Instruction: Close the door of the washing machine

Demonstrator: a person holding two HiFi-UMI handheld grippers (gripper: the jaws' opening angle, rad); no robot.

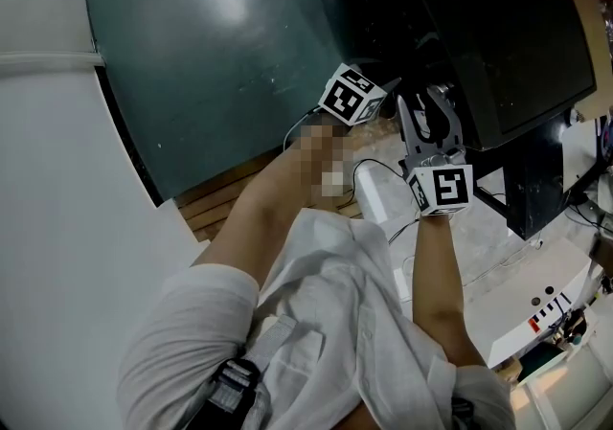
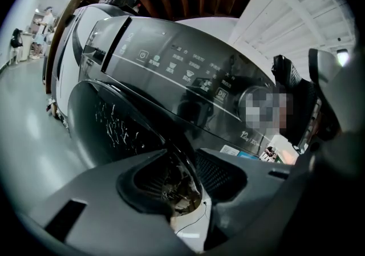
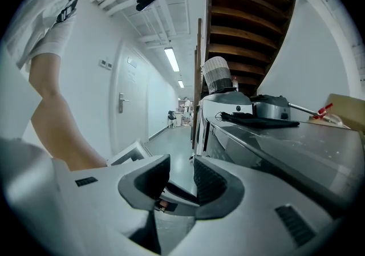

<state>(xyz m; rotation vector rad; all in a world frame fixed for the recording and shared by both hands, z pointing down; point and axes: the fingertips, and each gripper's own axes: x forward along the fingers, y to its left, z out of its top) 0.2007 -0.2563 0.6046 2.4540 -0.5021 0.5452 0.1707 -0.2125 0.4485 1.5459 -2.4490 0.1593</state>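
Note:
The dark washing machine [image 1: 498, 35] fills the upper right of the head view. In the left gripper view its control panel [image 2: 182, 72] runs across the middle, and the dark, scratched door [image 2: 108, 121] bulges below it. The door's thin curved rim [image 2: 183, 165] passes between the pads of my left gripper [image 2: 191, 183], which is shut on it. In the head view the left gripper [image 1: 369, 98] reaches against the machine's front, its fingertips hidden. My right gripper [image 1: 428, 117] is beside it, close to the machine, and is open [image 3: 181, 183] with nothing between its pads.
The grey floor [image 1: 211, 35] lies to the left of the machine, with a white wall [image 1: 57, 179] beyond it and wooden slats [image 1: 225, 193] below. Cables and white equipment [image 1: 536, 294] lie at the right. A corridor [image 3: 165, 135] runs beside the machine.

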